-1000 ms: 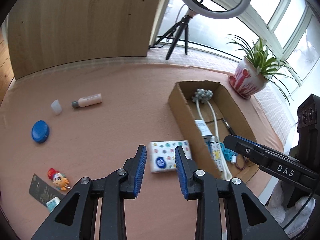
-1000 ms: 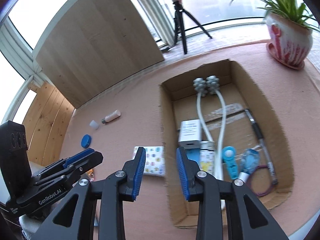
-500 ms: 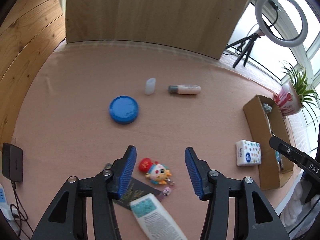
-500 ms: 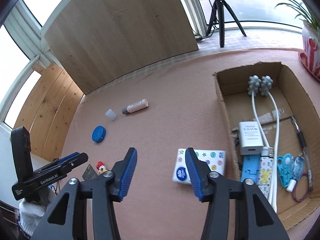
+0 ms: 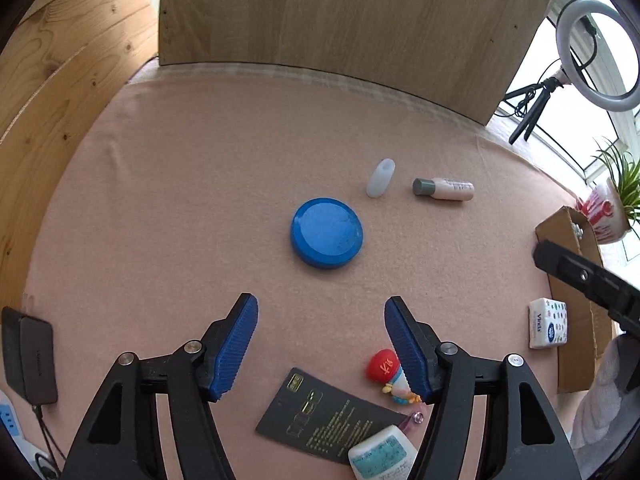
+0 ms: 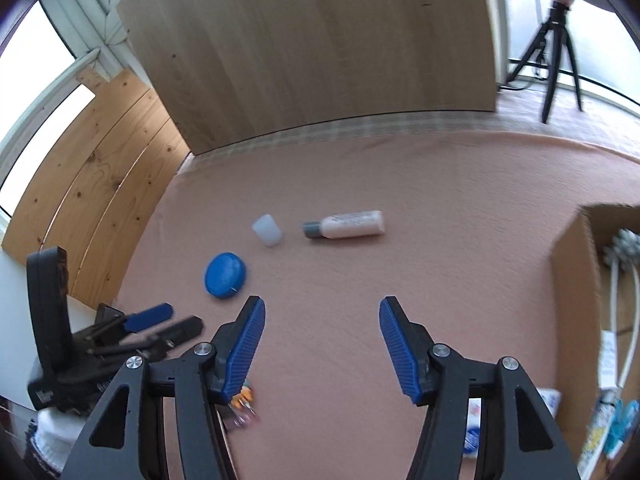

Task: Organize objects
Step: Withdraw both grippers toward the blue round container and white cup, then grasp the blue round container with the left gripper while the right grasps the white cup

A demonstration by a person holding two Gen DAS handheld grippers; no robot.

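My left gripper [image 5: 321, 346] is open and empty over the pink cloth, with a blue round tin [image 5: 327, 232] lying just ahead of it. Farther off lie a translucent cap [image 5: 380, 178] and a small pink bottle [image 5: 444, 189]. Under the left fingers sit a red-hatted toy figure [image 5: 386, 372], a black card [image 5: 326, 416] and a white tube [image 5: 382, 458]. A tissue pack [image 5: 547, 323] lies beside the cardboard box [image 5: 576, 316]. My right gripper [image 6: 322, 342] is open and empty too, facing the bottle [image 6: 346, 225], the cap [image 6: 267, 230] and the tin [image 6: 225, 274]; the box [image 6: 576, 292] is at its right.
A wooden board [image 5: 340, 16] stands upright at the back of the table. A ring light on a tripod [image 5: 592, 52] and a potted plant [image 5: 612, 204] stand at the far right. A black device with a cable [image 5: 28, 354] sits at the table's left edge.
Both grippers have swung left, away from the box, toward the scattered items, and both have opened wider. The tin, cap and bottle now fill the middle of both views.
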